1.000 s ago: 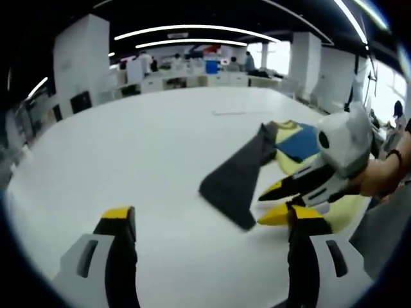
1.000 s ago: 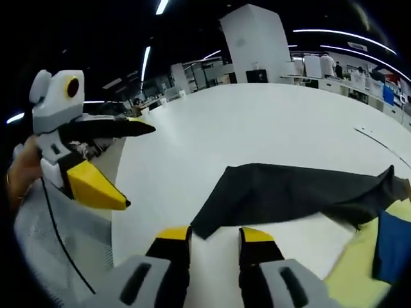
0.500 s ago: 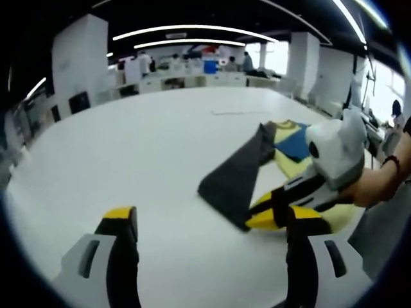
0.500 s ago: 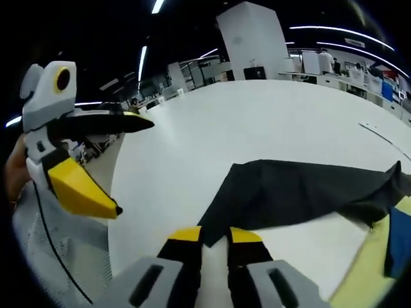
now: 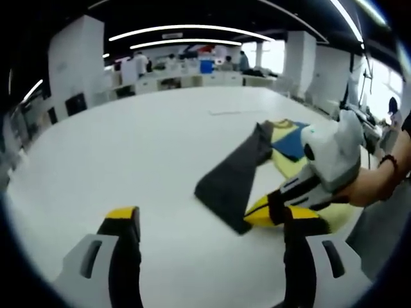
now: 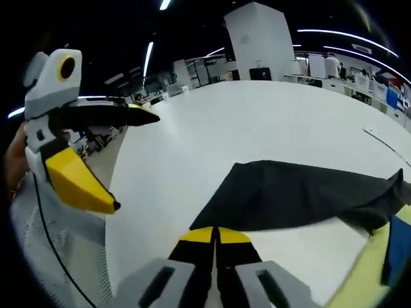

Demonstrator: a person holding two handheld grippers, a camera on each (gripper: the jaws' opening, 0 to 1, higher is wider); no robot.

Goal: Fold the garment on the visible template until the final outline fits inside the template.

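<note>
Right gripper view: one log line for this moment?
right claw: shut on dark garment corner | left claw: open, apart from garment | garment: flat on white table, far end over yellow template

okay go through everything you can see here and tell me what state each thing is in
Dark garment: spread flat on the white table, one corner pinched.
Right gripper: shut on the garment's near corner.
Left gripper: open, jaws wide apart, holding nothing.
Yellow and blue template: flat on the table, partly under the garment.

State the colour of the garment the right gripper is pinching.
Dark grey, almost black garment, clearest in the right gripper view.
</note>
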